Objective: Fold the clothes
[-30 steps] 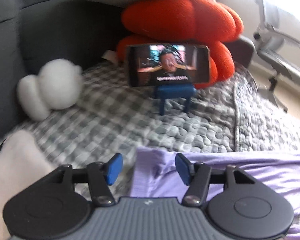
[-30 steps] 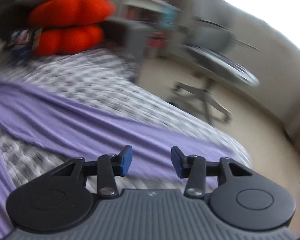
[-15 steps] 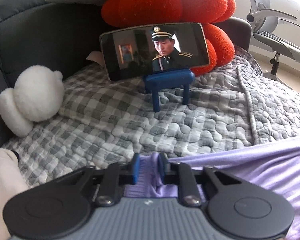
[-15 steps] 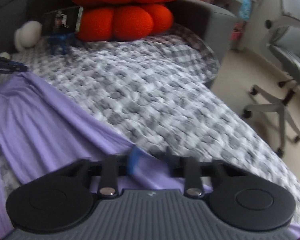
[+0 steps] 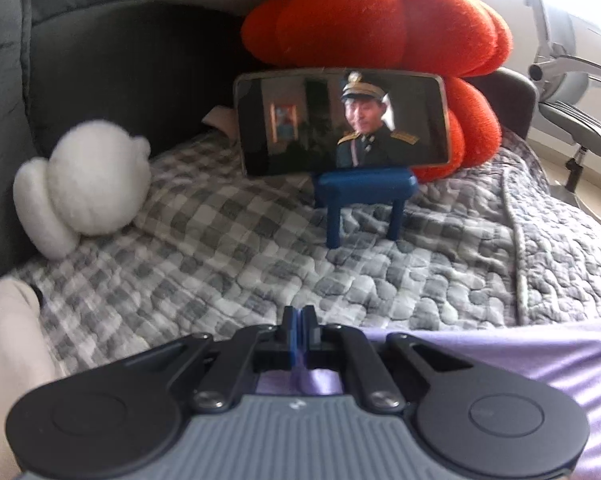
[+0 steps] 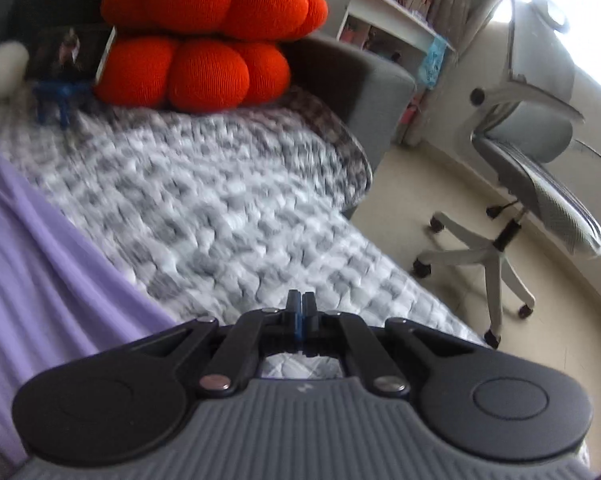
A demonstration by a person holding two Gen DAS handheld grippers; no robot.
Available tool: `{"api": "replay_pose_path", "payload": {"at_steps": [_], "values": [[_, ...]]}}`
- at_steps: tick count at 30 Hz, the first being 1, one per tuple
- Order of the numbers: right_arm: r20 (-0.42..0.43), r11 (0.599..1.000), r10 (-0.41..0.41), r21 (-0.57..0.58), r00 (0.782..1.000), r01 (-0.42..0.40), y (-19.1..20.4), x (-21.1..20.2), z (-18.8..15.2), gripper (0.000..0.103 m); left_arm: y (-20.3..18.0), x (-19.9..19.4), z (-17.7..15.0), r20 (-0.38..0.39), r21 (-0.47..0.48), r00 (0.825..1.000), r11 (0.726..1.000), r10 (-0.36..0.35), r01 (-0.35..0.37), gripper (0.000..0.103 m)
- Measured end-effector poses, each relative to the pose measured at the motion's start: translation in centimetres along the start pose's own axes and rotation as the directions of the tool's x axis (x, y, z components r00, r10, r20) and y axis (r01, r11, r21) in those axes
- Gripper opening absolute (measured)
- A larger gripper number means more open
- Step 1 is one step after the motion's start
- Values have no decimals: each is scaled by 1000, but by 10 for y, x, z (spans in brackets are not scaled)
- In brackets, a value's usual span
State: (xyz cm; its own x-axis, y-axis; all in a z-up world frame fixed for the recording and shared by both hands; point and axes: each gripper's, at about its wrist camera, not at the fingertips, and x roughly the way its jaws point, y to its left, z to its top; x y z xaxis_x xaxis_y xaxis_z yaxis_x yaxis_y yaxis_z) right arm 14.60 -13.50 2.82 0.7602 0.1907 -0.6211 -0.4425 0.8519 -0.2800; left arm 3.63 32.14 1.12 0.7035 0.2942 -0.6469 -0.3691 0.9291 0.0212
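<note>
We see the left hand-held gripper point(image 5: 299, 316) clenched on the lilac garment point(image 5: 540, 356); the right hand-held gripper point(image 6: 300, 304) is closed over the checked quilt point(image 6: 220, 200), with no cloth visibly pinched.

Left gripper point(image 5: 299, 322) pinches the purple garment point(image 5: 540, 356) on the checked quilt point(image 5: 220, 248) — phone point(image 5: 342, 126) propped beyond.

Left gripper point(image 5: 299, 316) and right gripper point(image 6: 300, 302): jaws closed together.

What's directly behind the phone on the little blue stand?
Behind the phone on its blue stand sits a big orange knot cushion, leaning against the dark grey sofa back. The phone covers the cushion's lower middle, so whether they touch can't be seen.
</note>
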Motion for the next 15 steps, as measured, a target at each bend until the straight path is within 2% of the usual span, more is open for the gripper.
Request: {"api": "replay_pose_path", "payload": {"at_steps": [3, 6, 8, 11, 13, 15], "values": [[-10, 1000, -10, 4, 1000, 10, 1, 3, -5, 0, -2, 1, 0, 3, -4, 1000, 1000, 4, -4, 3], [-7, 998, 29, 60, 1000, -29, -7, -3, -3, 0, 3, -3, 5, -3, -27, 1000, 1000, -11, 11, 7], [2, 997, 17, 74, 1000, -17, -9, -10, 0, 11, 9, -6, 8, -1, -51, 1000, 999, -6, 6, 17], [5, 991, -16, 134, 1000, 15, -14, -20, 8, 12, 21, -11, 15, -5, -101, 1000, 995, 5, -5, 27], [5, 974, -3, 228, 1000, 2, -23, -29, 15, 14, 28, -18, 17, -7, -132, 1000, 991, 4, -5, 35], [12, 950, 19, 313, 1000, -22, -30, -40, 21, 24, 33, -28, 16, -10, -143, 1000, 990, 3, -5, 39]]}}
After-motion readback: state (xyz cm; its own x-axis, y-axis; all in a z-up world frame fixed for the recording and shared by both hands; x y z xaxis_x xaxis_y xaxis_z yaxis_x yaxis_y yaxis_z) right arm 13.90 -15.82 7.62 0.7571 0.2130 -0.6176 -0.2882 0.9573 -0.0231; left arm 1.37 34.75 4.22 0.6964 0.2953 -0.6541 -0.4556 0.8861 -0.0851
